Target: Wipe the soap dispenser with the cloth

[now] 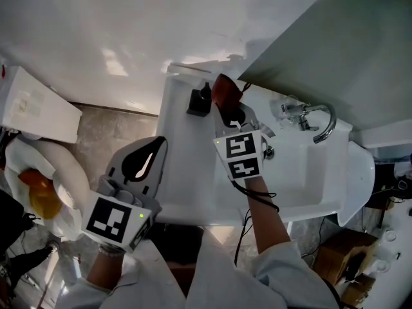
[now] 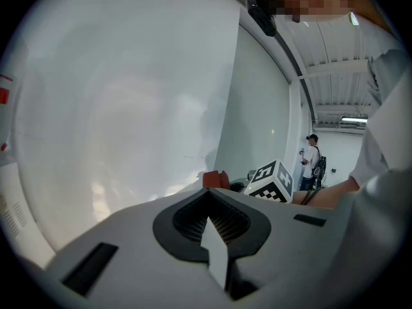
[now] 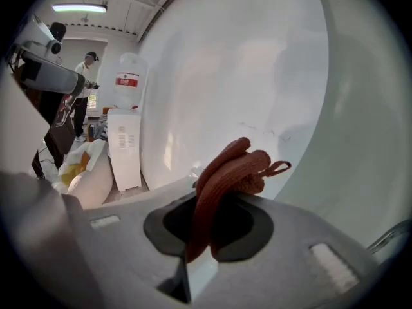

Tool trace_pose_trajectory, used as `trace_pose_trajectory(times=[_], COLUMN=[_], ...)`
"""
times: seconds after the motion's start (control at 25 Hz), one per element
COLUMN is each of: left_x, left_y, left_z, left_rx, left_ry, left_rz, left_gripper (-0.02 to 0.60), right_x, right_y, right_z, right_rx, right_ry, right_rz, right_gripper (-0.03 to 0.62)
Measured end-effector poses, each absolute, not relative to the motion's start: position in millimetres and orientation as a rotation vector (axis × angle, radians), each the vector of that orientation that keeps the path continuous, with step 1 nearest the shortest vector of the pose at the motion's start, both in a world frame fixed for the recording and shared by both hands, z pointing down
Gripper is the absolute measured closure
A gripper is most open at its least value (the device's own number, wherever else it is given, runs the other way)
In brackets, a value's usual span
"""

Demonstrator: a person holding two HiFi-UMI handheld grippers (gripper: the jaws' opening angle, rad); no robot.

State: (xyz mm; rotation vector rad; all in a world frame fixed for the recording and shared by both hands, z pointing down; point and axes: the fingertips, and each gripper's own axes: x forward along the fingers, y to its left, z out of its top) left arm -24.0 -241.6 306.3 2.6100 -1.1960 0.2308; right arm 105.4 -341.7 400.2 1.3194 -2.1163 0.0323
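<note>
The white sink basin [image 1: 302, 172] sits in the counter below a chrome faucet [image 1: 315, 118]. To the left, the toilet bowl [image 1: 64, 179] holds a yellow-orange thing [image 1: 37, 195] that is too unclear to name. The right gripper view also shows a water bottle [image 3: 129, 76] standing upturned on a white cooler [image 3: 122, 147] against the far wall. The black soap dispenser [image 1: 199, 102] stands on the counter's back ledge, to the left of the basin and close to the wall. The right gripper [image 1: 235, 118] reaches over the ledge with its jaws clamped on a red-brown cloth [image 1: 224, 90]. In its own view the cloth [image 3: 232, 169] is folded into a thick roll, pinched low between the jaws of the gripper [image 3: 206, 217], and it bulges up and out past the tips with a small loop at its end. From the head view the cloth's bunched end lies just beside the dispenser's right side; whether the two touch cannot be made out. The left gripper [image 1: 151, 150] hangs off the counter's left edge, well apart from the dispenser. Its jaws [image 2: 212, 221] are pressed together with nothing between them.
</note>
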Motion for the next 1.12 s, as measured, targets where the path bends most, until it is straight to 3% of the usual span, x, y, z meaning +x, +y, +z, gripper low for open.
trace_pose_trajectory(times=[1.12], left_x=[-39.8], left_y=[-253.2], left_z=[329.6], left_rx=[2.563], left_ry=[-1.166], left_rz=[0.297], left_gripper=[0.577], right_x=[84.1], right_y=[-332.4], right_z=[476.1], right_rx=[1.295], right_ry=[-1.911], right_rz=[-0.084], right_gripper=[0.537])
